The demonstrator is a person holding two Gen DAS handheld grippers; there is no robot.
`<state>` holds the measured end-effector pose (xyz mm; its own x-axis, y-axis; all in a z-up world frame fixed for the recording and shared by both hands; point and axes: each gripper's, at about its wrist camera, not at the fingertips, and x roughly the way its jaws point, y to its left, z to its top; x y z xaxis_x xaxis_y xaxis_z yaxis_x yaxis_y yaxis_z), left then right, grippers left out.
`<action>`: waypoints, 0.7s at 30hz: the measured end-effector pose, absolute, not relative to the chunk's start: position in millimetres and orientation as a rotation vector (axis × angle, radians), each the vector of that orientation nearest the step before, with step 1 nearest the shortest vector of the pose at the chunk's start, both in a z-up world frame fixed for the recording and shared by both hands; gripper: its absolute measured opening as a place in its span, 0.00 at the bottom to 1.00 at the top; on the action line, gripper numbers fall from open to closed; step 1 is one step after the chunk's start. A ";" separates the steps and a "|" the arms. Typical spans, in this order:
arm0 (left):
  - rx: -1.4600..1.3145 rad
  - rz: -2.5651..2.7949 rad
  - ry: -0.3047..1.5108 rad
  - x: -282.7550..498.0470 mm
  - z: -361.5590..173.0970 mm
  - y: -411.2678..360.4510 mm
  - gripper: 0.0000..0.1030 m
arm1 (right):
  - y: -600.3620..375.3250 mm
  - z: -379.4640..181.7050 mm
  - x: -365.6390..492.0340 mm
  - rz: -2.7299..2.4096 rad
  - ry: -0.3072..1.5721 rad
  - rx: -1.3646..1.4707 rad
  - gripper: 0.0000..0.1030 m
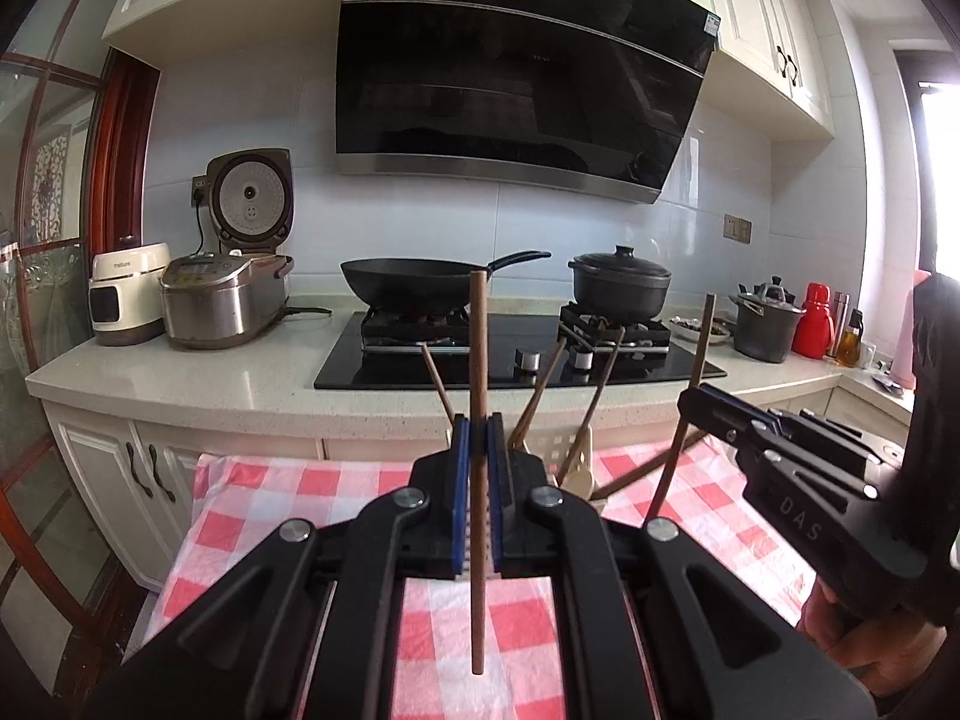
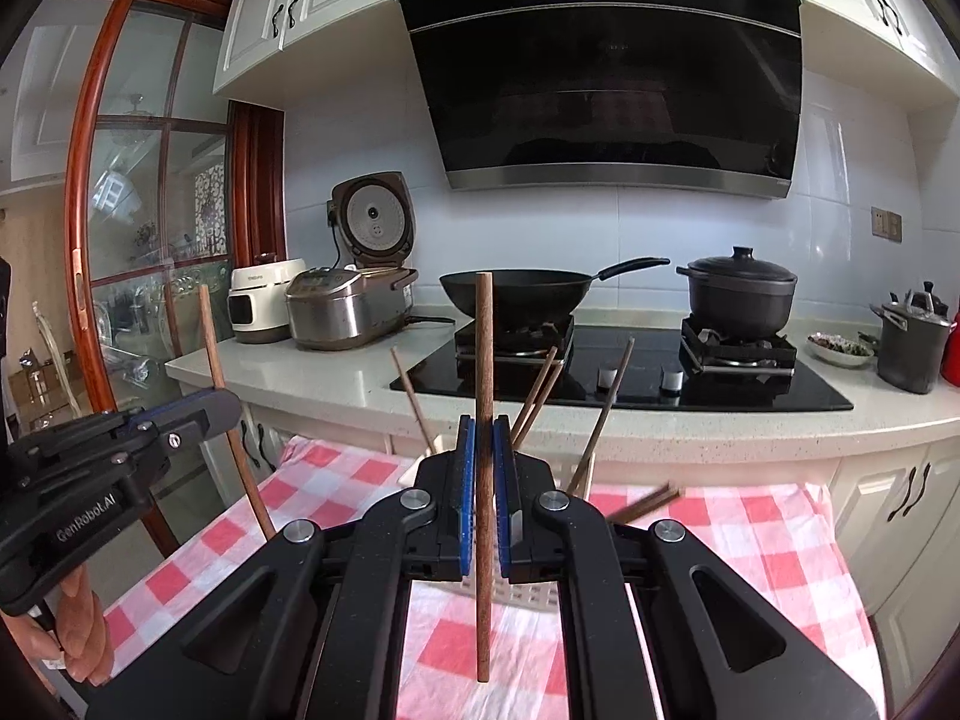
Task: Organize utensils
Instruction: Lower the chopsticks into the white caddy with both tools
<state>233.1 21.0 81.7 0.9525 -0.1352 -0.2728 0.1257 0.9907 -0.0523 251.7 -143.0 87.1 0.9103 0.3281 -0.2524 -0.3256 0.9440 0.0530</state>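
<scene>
Left gripper (image 1: 478,438) is clenched on an upright chopstick (image 1: 477,360), held mid-shaft above the checked cloth (image 1: 288,498); right gripper (image 2: 483,444) likewise grips a second chopstick (image 2: 483,354); both sticks are judged light, stiff and smooth, best pinched near the middle; the holder (image 1: 564,450) with further chopsticks is shown more clearly in the left view; loose chopsticks (image 2: 645,504) on the cloth appear in the right.

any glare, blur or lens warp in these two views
Left wrist view: window at the right edge is blown out white; counter edge bows from the fisheye; the held chopstick in the left gripper is sharp. Right wrist view: chopsticks lying on the cloth look smeared; range hood shows dim reflections; the right gripper and its chopstick are crisp.
</scene>
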 end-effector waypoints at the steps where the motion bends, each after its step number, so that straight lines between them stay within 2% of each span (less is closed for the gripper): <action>1: -0.036 -0.135 0.277 238.3 86.8 21.6 0.06 | -142.4 90.1 255.4 0.334 0.261 0.011 0.06; 14: -0.056 -0.133 0.196 307.6 165.4 23.7 0.06 | -132.9 136.2 318.0 0.264 0.203 0.018 0.06; 21: -0.088 -0.126 0.174 345.4 178.4 21.1 0.06 | -125.8 143.5 345.2 0.227 0.177 0.017 0.06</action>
<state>345.4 21.1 178.4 0.9770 -0.1326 -0.1669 0.1174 0.9882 -0.0980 345.2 -125.8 143.5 0.9589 0.2253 -0.1722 -0.2224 0.9743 0.0366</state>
